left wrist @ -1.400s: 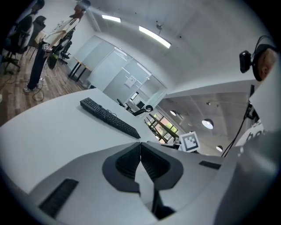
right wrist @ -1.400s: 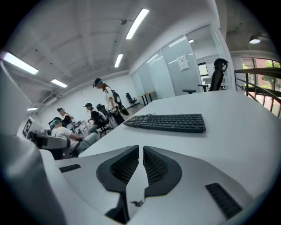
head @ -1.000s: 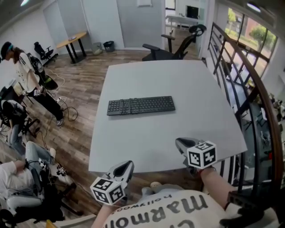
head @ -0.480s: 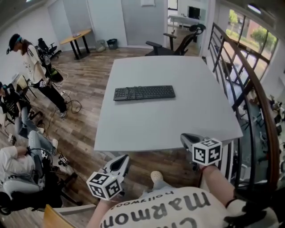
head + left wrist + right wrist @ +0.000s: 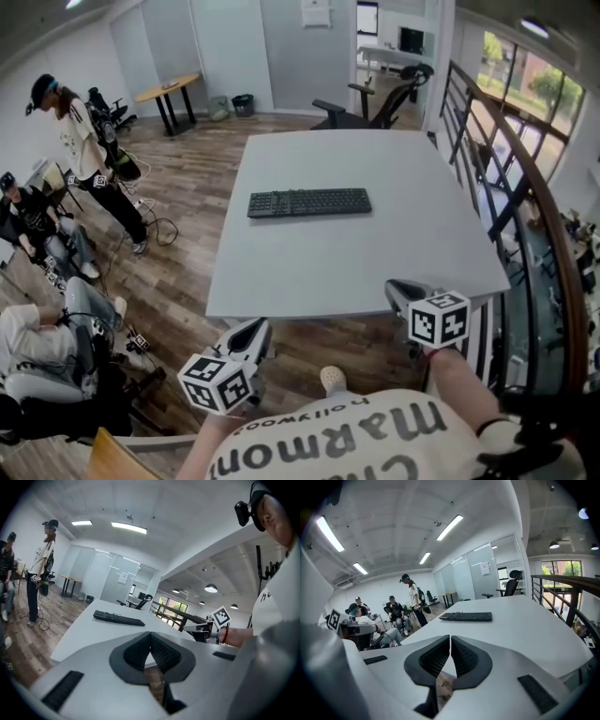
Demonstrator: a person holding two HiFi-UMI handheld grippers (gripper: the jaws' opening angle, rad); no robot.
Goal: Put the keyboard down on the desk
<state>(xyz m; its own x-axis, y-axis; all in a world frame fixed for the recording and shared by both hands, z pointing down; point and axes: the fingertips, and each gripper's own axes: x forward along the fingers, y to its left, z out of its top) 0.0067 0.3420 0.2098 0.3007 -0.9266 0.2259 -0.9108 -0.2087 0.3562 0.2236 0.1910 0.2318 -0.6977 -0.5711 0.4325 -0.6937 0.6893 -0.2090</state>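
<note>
The left gripper [image 5: 251, 333] hung just off the near edge of the tabletop [image 5: 394, 244], its jaws pressed together on nothing. The black keyboard [image 5: 309, 202] lay flat mid-tabletop, well ahead of both grippers, with its long axis running left to right. The right gripper [image 5: 401, 291], its jaws likewise closed and empty, sat by the near edge and seemed slightly nearer.
</note>
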